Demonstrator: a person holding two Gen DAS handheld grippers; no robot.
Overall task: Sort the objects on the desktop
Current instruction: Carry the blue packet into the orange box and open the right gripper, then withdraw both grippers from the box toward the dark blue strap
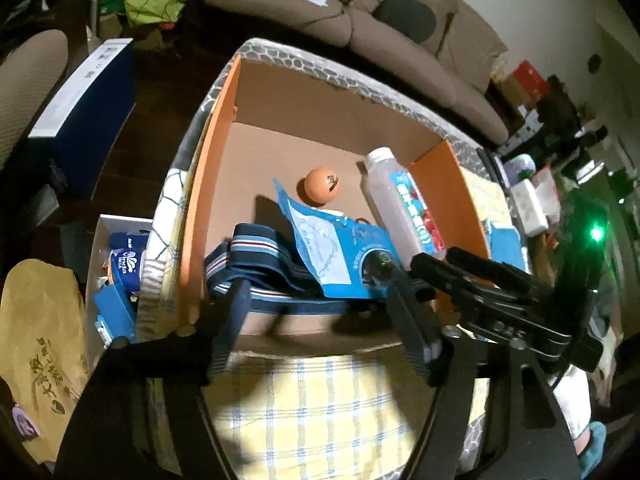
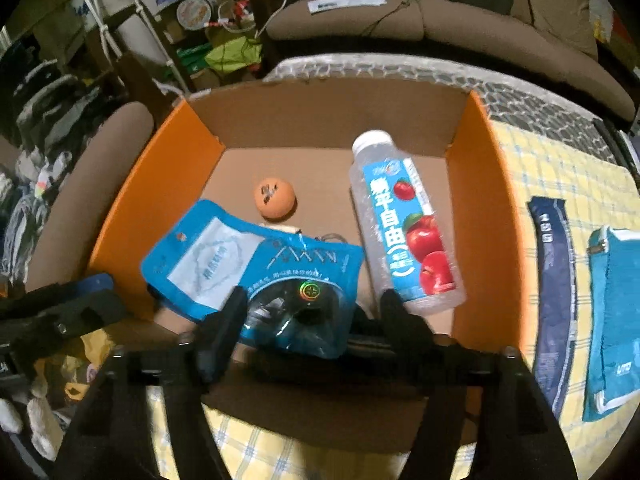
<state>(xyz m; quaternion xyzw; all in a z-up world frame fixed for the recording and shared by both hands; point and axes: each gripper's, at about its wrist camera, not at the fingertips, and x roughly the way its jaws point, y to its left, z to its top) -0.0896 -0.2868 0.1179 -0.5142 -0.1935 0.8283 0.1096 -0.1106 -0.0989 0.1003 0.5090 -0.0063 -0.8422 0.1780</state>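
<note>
An open cardboard box point(image 1: 208, 184) with orange flaps point(image 2: 488, 240) sits on a yellow checked cloth. Inside lie an orange ball point(image 1: 322, 186) point(image 2: 275, 197), a clear bottle with an apple label point(image 1: 400, 204) point(image 2: 404, 232), a blue pouch point(image 1: 340, 248) point(image 2: 248, 264) and a striped navy strap point(image 1: 256, 268). My left gripper point(image 1: 316, 300) is open at the box's near edge, its fingers over the strap. My right gripper point(image 2: 312, 312) is open over the pouch's near end, beside the bottle's base. The right gripper also shows in the left wrist view point(image 1: 480, 280).
A dark blue pouch point(image 2: 554, 280) and a teal bag point(image 2: 612, 312) lie on the cloth to the right of the box. A white box of tissue packs point(image 1: 120, 264) and a yellow bag point(image 1: 36, 340) sit left. A brown sofa point(image 2: 400, 12) stands behind.
</note>
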